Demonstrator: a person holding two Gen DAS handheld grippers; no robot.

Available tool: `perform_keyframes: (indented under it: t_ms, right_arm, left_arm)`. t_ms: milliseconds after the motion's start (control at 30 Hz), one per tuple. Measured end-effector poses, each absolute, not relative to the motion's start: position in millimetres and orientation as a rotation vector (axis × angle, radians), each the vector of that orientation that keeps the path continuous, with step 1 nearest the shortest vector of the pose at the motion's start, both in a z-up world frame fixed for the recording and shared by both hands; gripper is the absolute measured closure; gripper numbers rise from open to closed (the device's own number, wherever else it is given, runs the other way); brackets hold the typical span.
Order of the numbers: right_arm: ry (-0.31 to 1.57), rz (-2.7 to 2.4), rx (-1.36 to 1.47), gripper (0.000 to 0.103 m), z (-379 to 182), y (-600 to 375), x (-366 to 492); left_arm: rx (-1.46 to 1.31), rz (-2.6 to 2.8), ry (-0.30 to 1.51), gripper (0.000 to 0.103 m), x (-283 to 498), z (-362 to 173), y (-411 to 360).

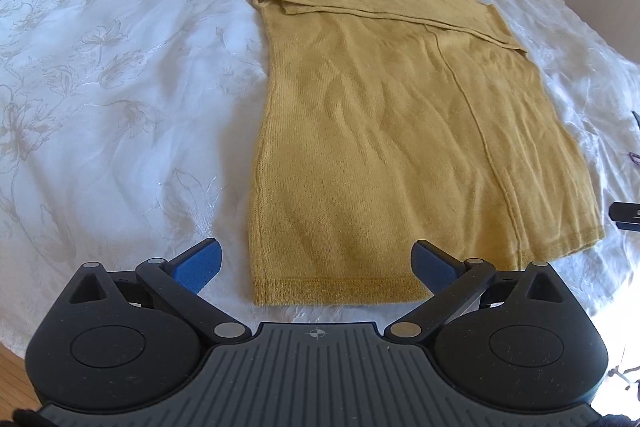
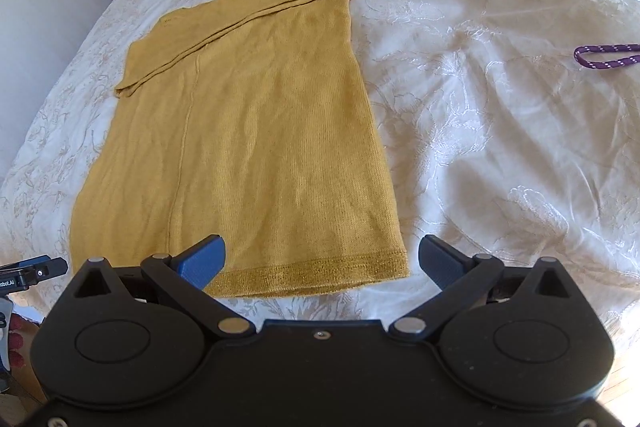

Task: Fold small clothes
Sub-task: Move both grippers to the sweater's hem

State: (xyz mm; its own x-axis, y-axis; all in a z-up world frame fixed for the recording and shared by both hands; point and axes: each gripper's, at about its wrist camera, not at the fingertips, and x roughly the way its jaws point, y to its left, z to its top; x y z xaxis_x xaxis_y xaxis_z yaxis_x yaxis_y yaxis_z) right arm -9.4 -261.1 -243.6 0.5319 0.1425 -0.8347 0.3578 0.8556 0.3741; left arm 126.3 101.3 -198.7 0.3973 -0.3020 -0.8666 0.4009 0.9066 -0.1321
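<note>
Mid-fold, by the look of it: mustard knit top (image 1: 384, 131) flat on bed (image 1: 120, 67) w/ sleeves already laid across upper part, hem toward near edge. Left gripper (image 1: 316, 263) and right gripper (image 2: 322, 259) both spread wide, pinching nothing, poised at hem corners. Next prob: nip both corners, carry hem up to shoulders. Soft, ribbed hem band, centre seam; bedspread white, embroidered, wrinkly.

The left black two-finger gripper (image 1: 316, 263) is held with its blue-padded fingers (image 1: 204, 265) spread wide apart, nothing between them. The right black gripper (image 2: 322, 259) is likewise held spread, its fingers (image 2: 440, 261) gripping nothing.
</note>
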Motion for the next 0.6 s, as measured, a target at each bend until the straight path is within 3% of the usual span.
perform_keyframes:
  t_ms: [600]
  right_arm:
    - [1.124, -0.113, 0.587, 0.000, -284.8, -259.6, 28.5]
  left_arm:
    - [0.092, -0.486, 1.178, 0.000, 156.5, -250.7, 92.6]
